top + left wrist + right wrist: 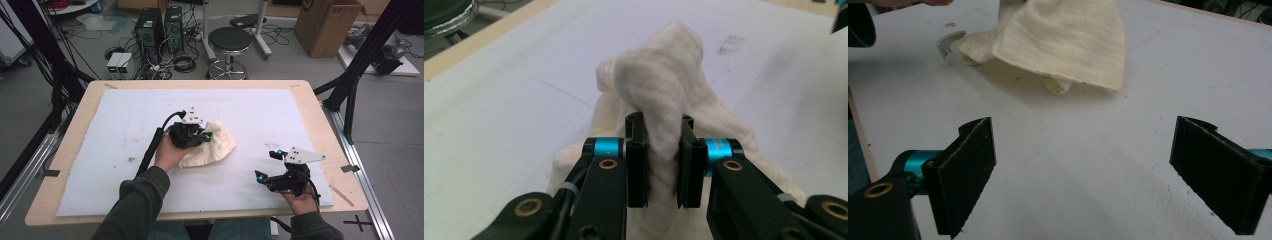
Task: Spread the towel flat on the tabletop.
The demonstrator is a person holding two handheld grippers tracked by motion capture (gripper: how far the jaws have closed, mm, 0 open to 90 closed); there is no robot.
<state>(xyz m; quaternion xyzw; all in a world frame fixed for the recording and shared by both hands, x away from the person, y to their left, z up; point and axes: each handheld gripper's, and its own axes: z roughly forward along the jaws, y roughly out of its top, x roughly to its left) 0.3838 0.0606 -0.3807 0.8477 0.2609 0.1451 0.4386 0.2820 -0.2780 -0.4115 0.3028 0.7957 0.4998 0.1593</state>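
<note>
We see our left gripper (663, 165) pinched nearly closed on a bunched fold of the cream cloth (664, 85), its pads pressing the fabric from both sides while the rest drapes down onto the white sheet (125, 150) near the table's middle. Our right gripper (1088, 170) stands wide open with nothing between its pads, above bare sheet, well apart from the cloth.
</note>
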